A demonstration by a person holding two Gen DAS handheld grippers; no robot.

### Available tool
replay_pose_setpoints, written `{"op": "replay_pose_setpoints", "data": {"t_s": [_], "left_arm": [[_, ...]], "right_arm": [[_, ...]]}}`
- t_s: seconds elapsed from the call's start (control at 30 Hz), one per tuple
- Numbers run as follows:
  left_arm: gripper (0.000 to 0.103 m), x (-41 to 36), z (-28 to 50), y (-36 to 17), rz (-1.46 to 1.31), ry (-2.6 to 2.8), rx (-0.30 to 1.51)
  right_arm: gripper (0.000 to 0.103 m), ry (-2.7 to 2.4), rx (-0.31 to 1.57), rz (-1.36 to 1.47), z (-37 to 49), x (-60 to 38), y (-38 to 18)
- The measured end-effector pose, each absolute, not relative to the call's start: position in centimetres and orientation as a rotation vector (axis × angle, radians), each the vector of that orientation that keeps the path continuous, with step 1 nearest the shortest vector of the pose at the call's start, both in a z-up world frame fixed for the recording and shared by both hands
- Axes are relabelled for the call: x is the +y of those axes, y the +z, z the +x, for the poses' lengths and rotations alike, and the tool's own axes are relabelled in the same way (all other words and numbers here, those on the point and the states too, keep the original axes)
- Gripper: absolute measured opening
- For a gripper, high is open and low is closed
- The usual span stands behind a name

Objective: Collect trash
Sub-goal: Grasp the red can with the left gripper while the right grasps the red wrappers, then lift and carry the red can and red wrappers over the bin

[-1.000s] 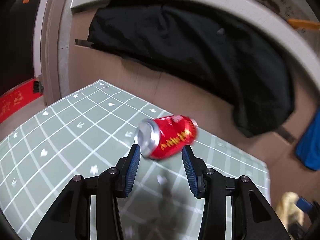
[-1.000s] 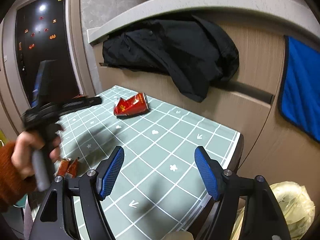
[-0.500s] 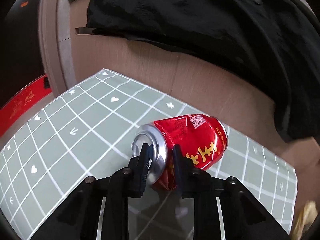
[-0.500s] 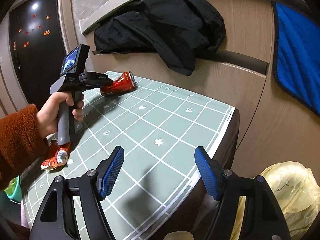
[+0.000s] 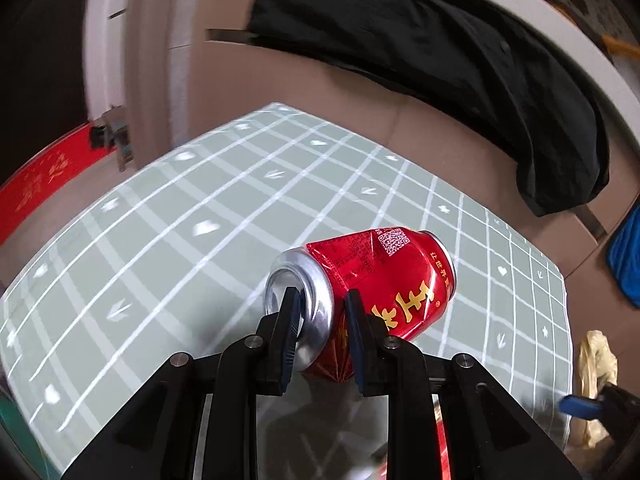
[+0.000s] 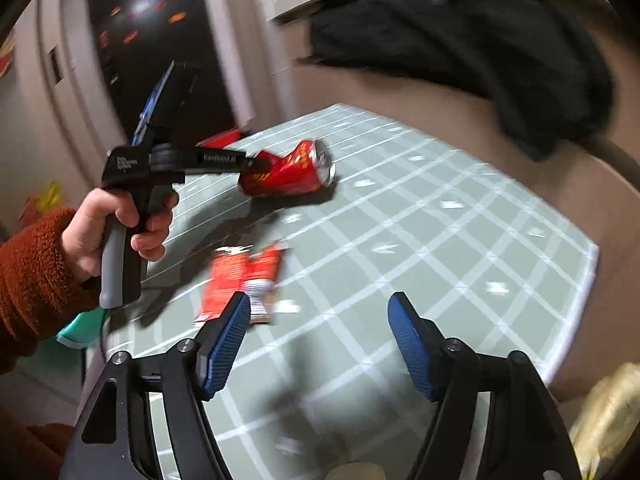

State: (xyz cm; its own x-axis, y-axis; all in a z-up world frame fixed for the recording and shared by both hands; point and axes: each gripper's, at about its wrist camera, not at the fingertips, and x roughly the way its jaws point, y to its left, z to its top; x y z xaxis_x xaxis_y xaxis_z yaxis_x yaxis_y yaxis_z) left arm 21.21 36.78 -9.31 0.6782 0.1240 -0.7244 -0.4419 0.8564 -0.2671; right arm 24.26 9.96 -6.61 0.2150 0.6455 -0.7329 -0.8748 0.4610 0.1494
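Since a second ago the left gripper [image 5: 320, 312] has closed onto the rim end of the dented red can [image 5: 372, 288], now clamped above the green checked tablecloth [image 5: 160, 240], while the right gripper [image 6: 320, 344], jaws just narrowing slightly yet apart and empty, hovers near red wrappers [image 6: 240, 276].

Soft indoor light. Motion blur smears the bench [image 6: 460, 240] grid and red wrappers [image 6: 240, 276] in the right view. Fisheye bending darkens both pictures' corners.
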Motion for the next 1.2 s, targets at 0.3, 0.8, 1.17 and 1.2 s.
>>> {"op": "replay_pose_setpoints", "data": {"t_s": [0.3,0.8,1.17,1.2], "left_arm": [[0.024,38.0,14.7,-9.8,-0.486,0.374,0.710],[0.023,31.0,14.7,-8.4,-0.389,0.249,0.688],[0.024,25.0,16.2,-9.0,-0.372,0.145,0.736],[0.025,25.2,16.2,-9.2,-0.392,0.144,0.734]], "right_arm": [[0.054,1.057,0.871,-0.467,23.6,16.8,-10.2],[0.023,0.920,0.783,-0.354,24.5,8.5,-6.4],[0.023,0.842,0.782,-0.307,24.5,3.5,-6.2],[0.023,0.841,0.784,-0.306,24.4,3.3,-6.4]]}}
